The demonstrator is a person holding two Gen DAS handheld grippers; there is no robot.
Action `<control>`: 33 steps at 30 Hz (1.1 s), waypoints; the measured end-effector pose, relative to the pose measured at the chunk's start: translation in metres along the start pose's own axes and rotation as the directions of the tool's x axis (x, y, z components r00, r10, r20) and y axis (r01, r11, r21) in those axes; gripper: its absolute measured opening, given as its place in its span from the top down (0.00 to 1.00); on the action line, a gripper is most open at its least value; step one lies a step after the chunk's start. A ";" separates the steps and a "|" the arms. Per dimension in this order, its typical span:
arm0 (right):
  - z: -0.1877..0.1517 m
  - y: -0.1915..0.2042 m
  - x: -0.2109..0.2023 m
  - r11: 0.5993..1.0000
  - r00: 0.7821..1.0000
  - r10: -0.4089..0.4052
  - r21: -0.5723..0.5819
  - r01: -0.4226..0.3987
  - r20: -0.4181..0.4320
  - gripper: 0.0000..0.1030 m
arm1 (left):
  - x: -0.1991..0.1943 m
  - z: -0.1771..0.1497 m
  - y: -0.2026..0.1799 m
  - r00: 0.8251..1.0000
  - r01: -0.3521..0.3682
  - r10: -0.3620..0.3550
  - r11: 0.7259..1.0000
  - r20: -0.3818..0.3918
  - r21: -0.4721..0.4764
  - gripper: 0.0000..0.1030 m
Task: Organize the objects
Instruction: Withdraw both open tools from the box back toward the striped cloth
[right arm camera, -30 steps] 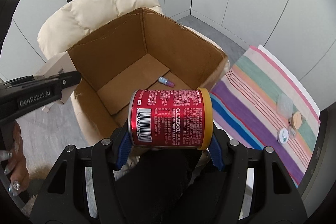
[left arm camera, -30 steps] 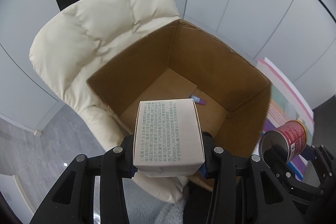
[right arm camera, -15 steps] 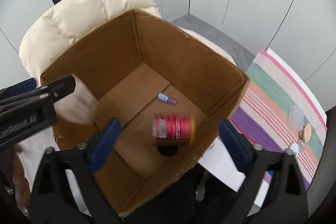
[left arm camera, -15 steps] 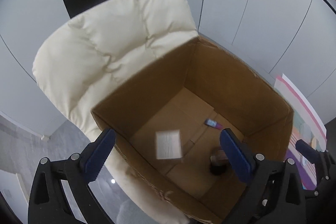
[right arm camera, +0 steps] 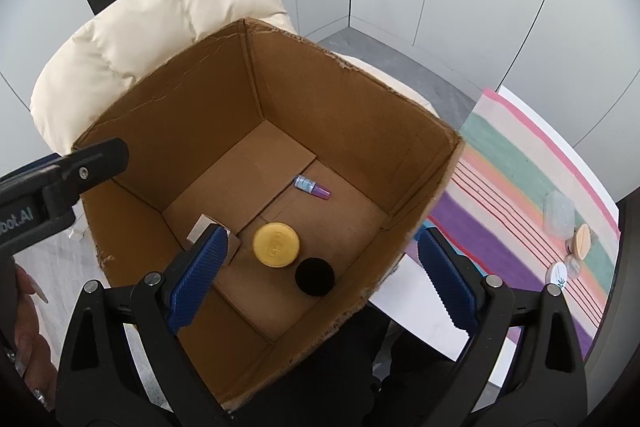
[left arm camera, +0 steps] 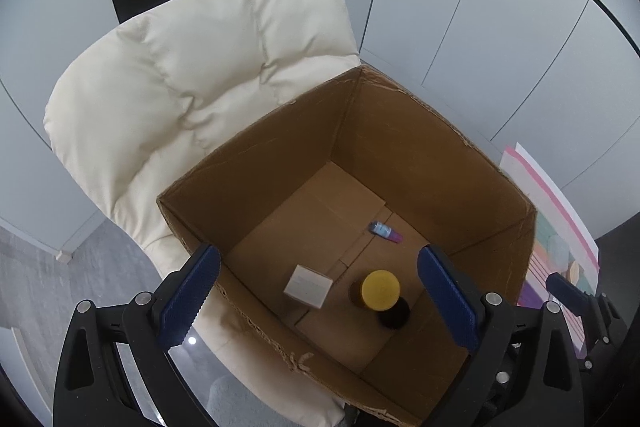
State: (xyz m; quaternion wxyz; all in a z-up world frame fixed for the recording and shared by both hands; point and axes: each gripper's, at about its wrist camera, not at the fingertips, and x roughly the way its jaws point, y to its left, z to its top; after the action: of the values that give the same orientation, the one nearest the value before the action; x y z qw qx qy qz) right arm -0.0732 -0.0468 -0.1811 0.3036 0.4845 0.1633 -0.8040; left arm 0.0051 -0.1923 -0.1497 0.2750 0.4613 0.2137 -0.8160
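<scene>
Standing upright on the cardboard box (right arm camera: 160, 131) floor at lower centre, the yellow-lidded can (right arm camera: 276, 244) points its long axis up beside the white carton (left arm camera: 308, 285); left gripper (left arm camera: 320, 299) and right gripper (right arm camera: 320, 275) fingers are released, spread wide and empty, having just opened

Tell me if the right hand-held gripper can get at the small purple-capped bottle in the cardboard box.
Probably yes: the right hand-held gripper is open above the open-topped cardboard box, and the small purple-capped bottle lies uncovered, apart from the other items.

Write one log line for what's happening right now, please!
left gripper: open, empty | right gripper: open, empty | white carton, yellow-lidded can: in cardboard box
</scene>
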 end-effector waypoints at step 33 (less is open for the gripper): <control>-0.094 -0.152 -0.106 0.951 0.993 -0.096 0.301 0.070 0.072 0.05 | -0.054 -0.065 -0.169 0.994 0.113 -0.110 0.948 -0.027 0.298 0.04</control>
State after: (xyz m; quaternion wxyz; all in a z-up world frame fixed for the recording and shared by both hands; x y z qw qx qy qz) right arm -0.0712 0.1566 -0.1382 0.2000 0.4824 0.0474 -0.8515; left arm -0.0401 -0.0115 -0.1179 0.1543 0.4888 0.1149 -0.8509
